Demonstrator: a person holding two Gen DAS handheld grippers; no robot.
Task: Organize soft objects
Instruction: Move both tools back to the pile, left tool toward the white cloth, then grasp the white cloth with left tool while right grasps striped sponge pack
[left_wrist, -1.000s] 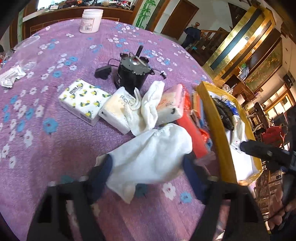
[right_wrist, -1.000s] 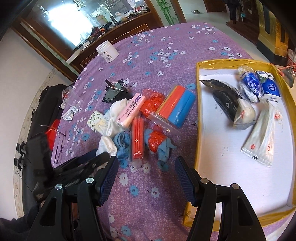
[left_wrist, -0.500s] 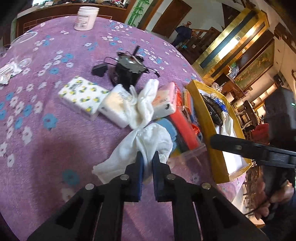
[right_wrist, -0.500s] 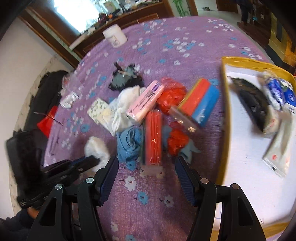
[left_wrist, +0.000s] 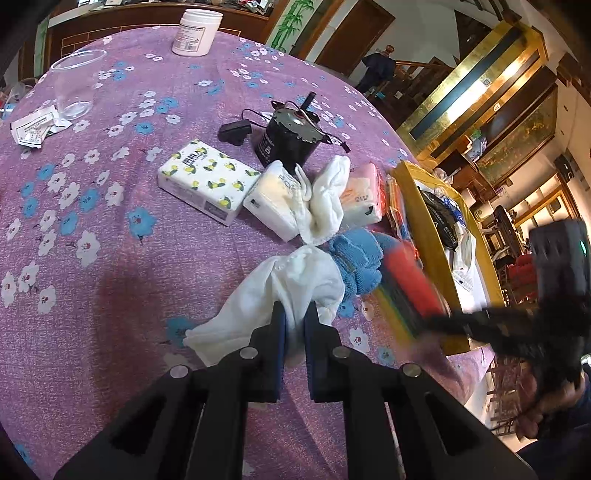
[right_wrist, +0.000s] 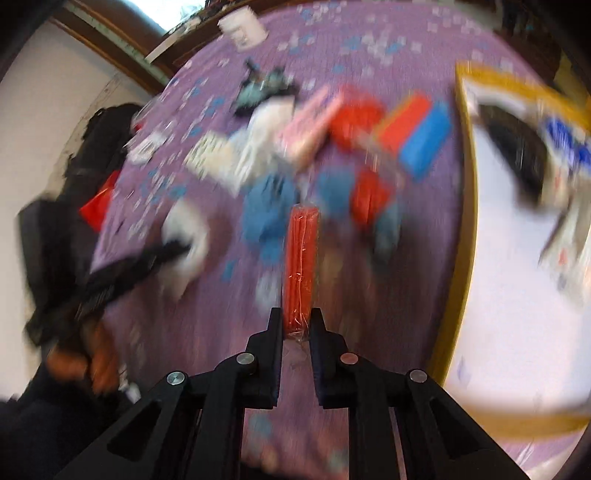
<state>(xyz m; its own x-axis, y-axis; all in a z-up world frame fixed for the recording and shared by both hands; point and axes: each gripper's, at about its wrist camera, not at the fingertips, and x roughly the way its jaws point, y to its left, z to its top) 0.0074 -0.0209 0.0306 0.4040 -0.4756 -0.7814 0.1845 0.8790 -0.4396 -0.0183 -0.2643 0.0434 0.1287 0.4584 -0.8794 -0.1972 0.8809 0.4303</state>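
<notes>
My left gripper (left_wrist: 295, 314) is shut on a crumpled white cloth (left_wrist: 295, 277) lying on the purple flowered tablecloth (left_wrist: 110, 280). A blue knitted cloth (left_wrist: 354, 254) lies just behind it. In the blurred right wrist view, my right gripper (right_wrist: 295, 317) has its jaws closing, and the pads press on the near end of a long red pack in clear wrap (right_wrist: 301, 258). That gripper shows as a dark blur at the right of the left wrist view. A yellow-rimmed tray (right_wrist: 465, 184) with a white floor lies to the right.
Behind the cloths lie a lemon-print tissue pack (left_wrist: 208, 181), a white tissue pack (left_wrist: 273, 199), a white sock (left_wrist: 328, 199) and a pink pack (left_wrist: 360, 199). Farther back stand a black motor (left_wrist: 290, 136), a clear cup (left_wrist: 74, 88) and a white jar (left_wrist: 197, 31). The tray holds several packets.
The left gripper went from open around the white cloth to shut on it. The right gripper dropped toward the pile and closed on the red pack.
</notes>
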